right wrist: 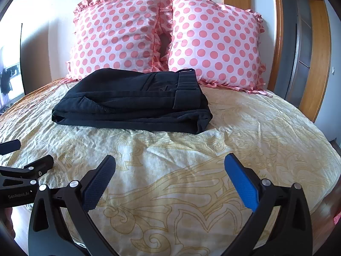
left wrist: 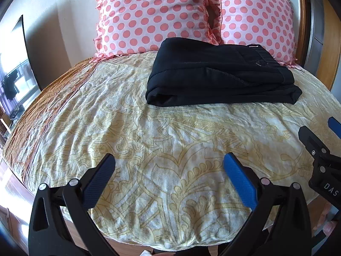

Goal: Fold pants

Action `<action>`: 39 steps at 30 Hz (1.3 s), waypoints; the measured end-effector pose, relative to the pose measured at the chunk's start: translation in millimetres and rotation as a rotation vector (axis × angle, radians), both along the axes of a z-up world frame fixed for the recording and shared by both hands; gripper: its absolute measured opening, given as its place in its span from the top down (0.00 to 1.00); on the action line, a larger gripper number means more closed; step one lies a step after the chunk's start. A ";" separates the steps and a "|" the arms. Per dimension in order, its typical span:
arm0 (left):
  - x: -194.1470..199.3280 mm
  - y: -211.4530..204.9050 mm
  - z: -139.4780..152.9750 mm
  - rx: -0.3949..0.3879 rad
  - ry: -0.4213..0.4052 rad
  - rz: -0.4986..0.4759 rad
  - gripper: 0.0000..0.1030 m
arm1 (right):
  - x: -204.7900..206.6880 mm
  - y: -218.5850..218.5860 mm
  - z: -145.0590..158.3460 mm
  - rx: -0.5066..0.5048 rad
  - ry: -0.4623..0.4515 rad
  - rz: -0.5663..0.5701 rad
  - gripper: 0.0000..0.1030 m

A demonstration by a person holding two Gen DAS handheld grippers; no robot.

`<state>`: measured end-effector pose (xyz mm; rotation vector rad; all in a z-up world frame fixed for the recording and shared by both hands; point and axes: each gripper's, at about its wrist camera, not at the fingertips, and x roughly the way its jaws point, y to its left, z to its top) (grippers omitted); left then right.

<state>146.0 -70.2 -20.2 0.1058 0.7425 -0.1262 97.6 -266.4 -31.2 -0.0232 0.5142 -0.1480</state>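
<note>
The black pants (left wrist: 221, 72) lie folded into a compact stack on the bed (left wrist: 149, 132), toward its head edge, their far side touching the two pink polka-dot pillows (right wrist: 166, 36) propped against the wall. The waistband end faces the bed's right side, and the rounded fold faces the left. Both tools hang over the foot end of the patterned cream bedspread, well apart from the pants. The left hand-held gripper (left wrist: 169, 178) has its blue-padded jaws spread wide with nothing between them, and the right hand-held gripper (right wrist: 170, 180) is likewise spread wide and empty.
</note>
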 end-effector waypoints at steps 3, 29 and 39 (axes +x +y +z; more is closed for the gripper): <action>0.0 0.2 0.0 0.001 -0.002 0.001 0.02 | 1.0 0.3 -0.1 -0.001 0.000 0.000 0.01; -0.5 -1.7 -0.8 0.002 0.002 -0.008 0.02 | 1.7 -0.1 -1.2 0.003 0.005 0.003 0.01; -0.3 -1.7 -1.7 0.001 0.005 -0.011 0.02 | 1.2 1.5 -2.4 0.004 0.007 0.002 0.01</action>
